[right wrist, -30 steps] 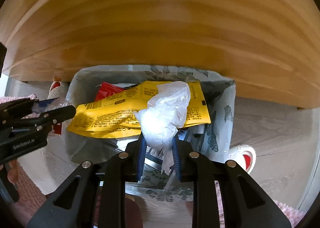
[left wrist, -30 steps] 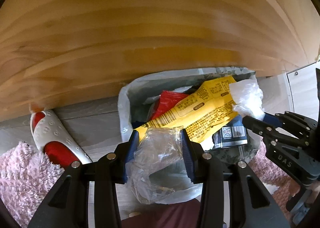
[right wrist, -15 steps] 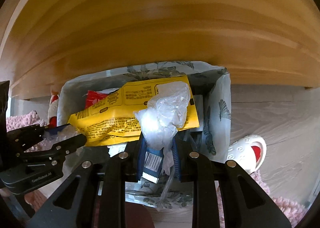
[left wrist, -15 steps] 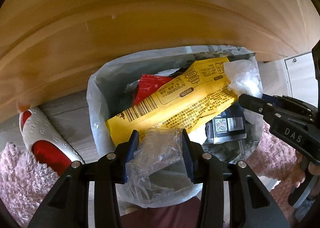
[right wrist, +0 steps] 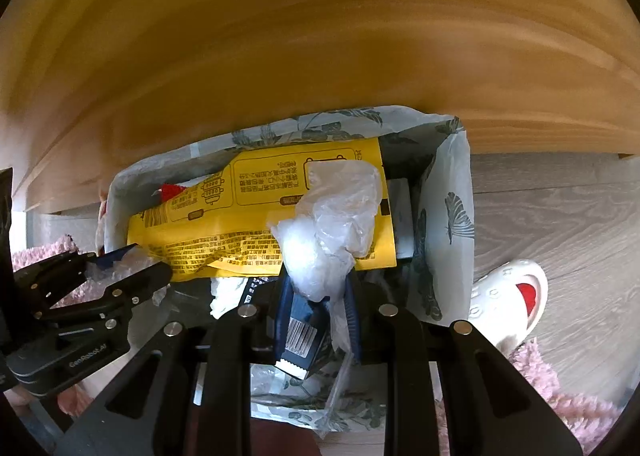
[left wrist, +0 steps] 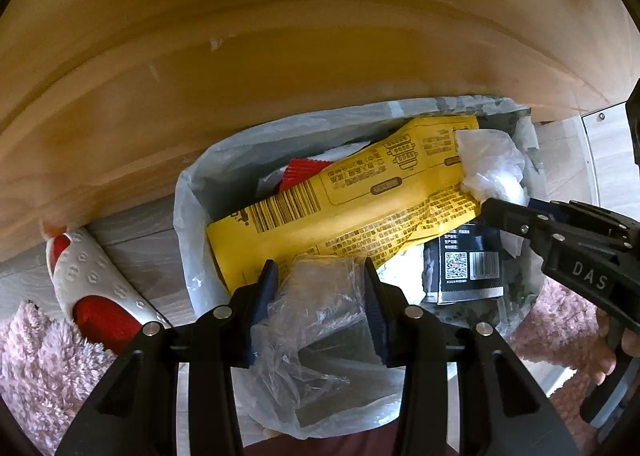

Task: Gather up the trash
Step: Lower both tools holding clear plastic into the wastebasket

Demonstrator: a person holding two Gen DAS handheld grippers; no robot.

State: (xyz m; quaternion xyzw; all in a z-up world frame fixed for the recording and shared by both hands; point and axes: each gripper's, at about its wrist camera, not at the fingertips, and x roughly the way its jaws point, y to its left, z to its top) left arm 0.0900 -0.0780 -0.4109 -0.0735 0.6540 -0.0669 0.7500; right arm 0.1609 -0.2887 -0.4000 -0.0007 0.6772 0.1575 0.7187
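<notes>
Left gripper (left wrist: pixel 320 280) jaws hold clear wrapper (left wrist: pixel 316 312) | right gripper (right wrist: pixel 316 288) jaws hold, seemingly, crumpled plastic (right wrist: pixel 332 223)

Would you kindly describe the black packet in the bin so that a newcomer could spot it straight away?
Find the lined trash bin on the floor below the wooden furniture. Across its top lies a long yellow wrapper; the black packet lies just below that wrapper's right end. It alone is dark, with a white label bearing a QR code and a barcode.
</notes>
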